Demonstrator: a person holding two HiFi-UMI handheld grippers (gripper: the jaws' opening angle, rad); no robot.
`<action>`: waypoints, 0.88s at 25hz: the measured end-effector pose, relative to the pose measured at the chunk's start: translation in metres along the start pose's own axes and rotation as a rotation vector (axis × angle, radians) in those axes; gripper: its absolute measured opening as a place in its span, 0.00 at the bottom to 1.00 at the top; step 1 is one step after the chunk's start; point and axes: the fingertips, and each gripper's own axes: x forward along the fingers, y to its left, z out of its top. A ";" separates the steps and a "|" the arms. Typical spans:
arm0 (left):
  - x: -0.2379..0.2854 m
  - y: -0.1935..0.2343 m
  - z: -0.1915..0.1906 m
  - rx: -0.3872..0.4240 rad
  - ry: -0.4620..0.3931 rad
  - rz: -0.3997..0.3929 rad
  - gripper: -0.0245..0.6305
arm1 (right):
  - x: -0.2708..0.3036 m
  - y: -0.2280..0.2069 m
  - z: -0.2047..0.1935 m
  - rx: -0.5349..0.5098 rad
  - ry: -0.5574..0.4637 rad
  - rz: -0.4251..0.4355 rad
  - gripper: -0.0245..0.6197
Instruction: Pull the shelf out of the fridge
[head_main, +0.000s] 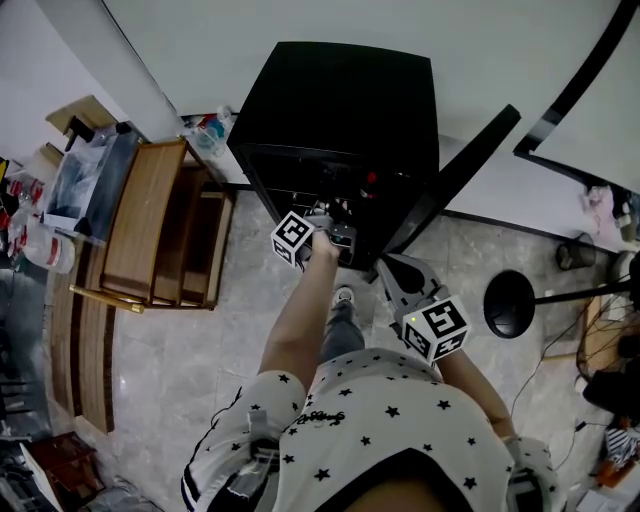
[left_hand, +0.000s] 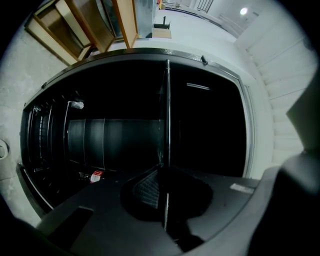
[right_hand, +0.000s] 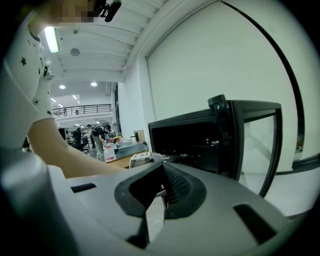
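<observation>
A black mini fridge (head_main: 340, 100) stands against the wall with its glass door (head_main: 460, 170) swung open to the right. My left gripper (head_main: 335, 232) reaches into the fridge's open front. In the left gripper view the shelf (left_hand: 167, 110) shows edge-on as a thin line across the dark interior, and the left gripper (left_hand: 164, 180) is shut on its front edge. My right gripper (head_main: 395, 270) hangs back near the person's body, below the door, shut with nothing in it. The right gripper view shows the fridge (right_hand: 200, 140) and its door (right_hand: 255, 145) beyond the right gripper (right_hand: 161, 170).
A wooden rack (head_main: 160, 225) stands left of the fridge, with a clear box of items (head_main: 85, 180) beside it. A black round stand base (head_main: 512, 303) and cables (head_main: 600, 330) lie on the tiled floor at the right. People stand far off in the right gripper view.
</observation>
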 end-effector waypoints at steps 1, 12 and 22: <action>-0.003 0.000 0.000 0.000 0.001 -0.001 0.07 | -0.001 0.002 -0.001 0.000 0.001 0.002 0.03; -0.034 -0.002 -0.006 -0.002 -0.003 -0.019 0.07 | -0.009 0.015 -0.010 -0.003 0.000 0.019 0.03; -0.062 -0.003 -0.012 0.002 -0.017 -0.036 0.07 | -0.021 0.024 -0.020 -0.004 -0.002 0.027 0.03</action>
